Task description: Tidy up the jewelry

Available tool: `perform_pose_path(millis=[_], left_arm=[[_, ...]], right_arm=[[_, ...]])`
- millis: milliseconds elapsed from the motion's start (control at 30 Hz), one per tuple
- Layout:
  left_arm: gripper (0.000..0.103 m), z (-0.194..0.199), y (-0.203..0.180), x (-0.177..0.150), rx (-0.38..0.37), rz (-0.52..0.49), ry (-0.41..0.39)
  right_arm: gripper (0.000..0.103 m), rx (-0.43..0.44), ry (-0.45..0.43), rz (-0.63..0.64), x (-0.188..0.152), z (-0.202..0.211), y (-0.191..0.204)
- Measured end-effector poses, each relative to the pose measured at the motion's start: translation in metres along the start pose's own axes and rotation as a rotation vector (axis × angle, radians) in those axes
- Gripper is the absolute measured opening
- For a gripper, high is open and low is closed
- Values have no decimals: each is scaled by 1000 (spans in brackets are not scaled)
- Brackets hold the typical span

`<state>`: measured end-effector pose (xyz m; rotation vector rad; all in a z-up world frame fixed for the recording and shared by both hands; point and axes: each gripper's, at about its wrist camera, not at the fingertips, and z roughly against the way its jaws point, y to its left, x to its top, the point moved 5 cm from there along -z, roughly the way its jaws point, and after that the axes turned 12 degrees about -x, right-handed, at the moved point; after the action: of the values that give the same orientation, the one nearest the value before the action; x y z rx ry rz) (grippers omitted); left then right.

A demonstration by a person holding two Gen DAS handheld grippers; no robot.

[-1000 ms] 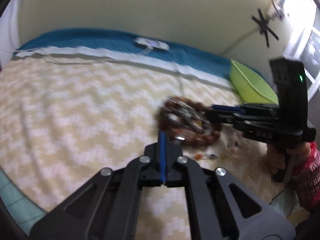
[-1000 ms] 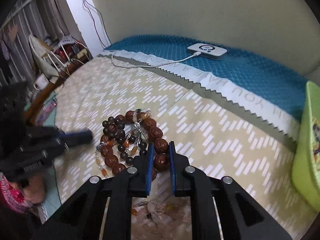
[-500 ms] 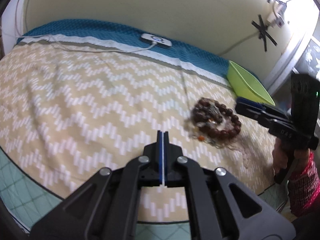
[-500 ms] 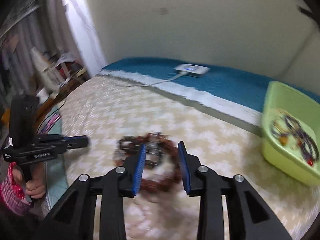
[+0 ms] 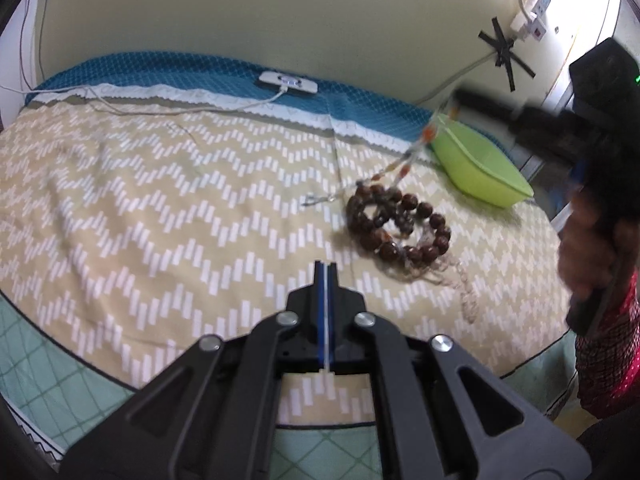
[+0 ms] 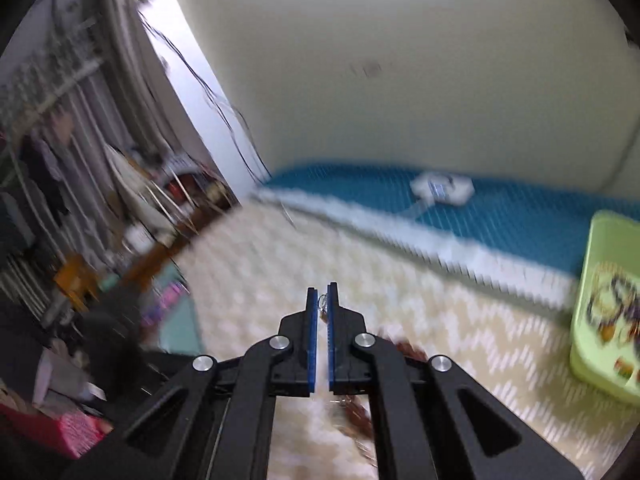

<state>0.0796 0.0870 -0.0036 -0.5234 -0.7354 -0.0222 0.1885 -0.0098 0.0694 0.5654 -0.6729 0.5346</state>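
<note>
Left wrist view: the right gripper (image 5: 460,98), a second ago down at the pile of jewelry, is now raised above the far right part of the bed (image 5: 160,208), beside the green tray (image 5: 480,168). A thin beaded strand (image 5: 412,152) runs taut from its tip down to the brown bead pile (image 5: 396,224), which lies near the bed's right edge, so one piece is being drawn out of the tangle. I judge the strand may drag neighbours along. The left gripper (image 5: 326,280) hangs over the near edge of the bed, blue pads pressed together on nothing.

Right wrist view: the picture is blurred. The right gripper (image 6: 322,308) is nearly closed, its narrow gap pinching a small silvery link of the strand. The green tray (image 6: 580,320) at the right already holds some jewelry (image 6: 612,304).
</note>
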Motion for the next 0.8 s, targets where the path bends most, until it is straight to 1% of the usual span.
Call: perform_pose_path(millis=[33,100,167,200,233,300,400,467,500,633,733,800], left_arm=[[0,3,-2,0,-3,-2,-7],[7,7,-5,0,-1,-9,-13],[27,13,-9,1,3,-18,-30],[30,17,-10,1,5,-22,-42],[32,20,-12,1,4,-27,-47],[32,23,-15,1,1,-40,-51],[34,29,-21,2,-8,-49,-60],[46,32,-24,3,-9,-57,-71],[47,34,-27,3,-8,-66,-79],[48,32,-37,7,-9,-97,-74],[48,31,-50,16,-28,-127,-80],[51,30,-64,25,-50,-165,-91]], right_arm=[[0,21,-29,-4,11,10,5],[0,41,-81,-9,29,26,12],[0,34,-142,-16,46,42,14],[0,35,-161,-22,51,49,15],[0,35,-184,-29,57,56,16],[0,35,-214,-30,64,69,19],[0,44,-225,-39,67,77,21],[0,35,-238,-33,69,84,25],[0,32,-248,-31,71,90,26],[0,30,-325,-33,87,117,30],[0,25,-389,-14,105,143,42],[0,20,-420,2,114,157,50]])
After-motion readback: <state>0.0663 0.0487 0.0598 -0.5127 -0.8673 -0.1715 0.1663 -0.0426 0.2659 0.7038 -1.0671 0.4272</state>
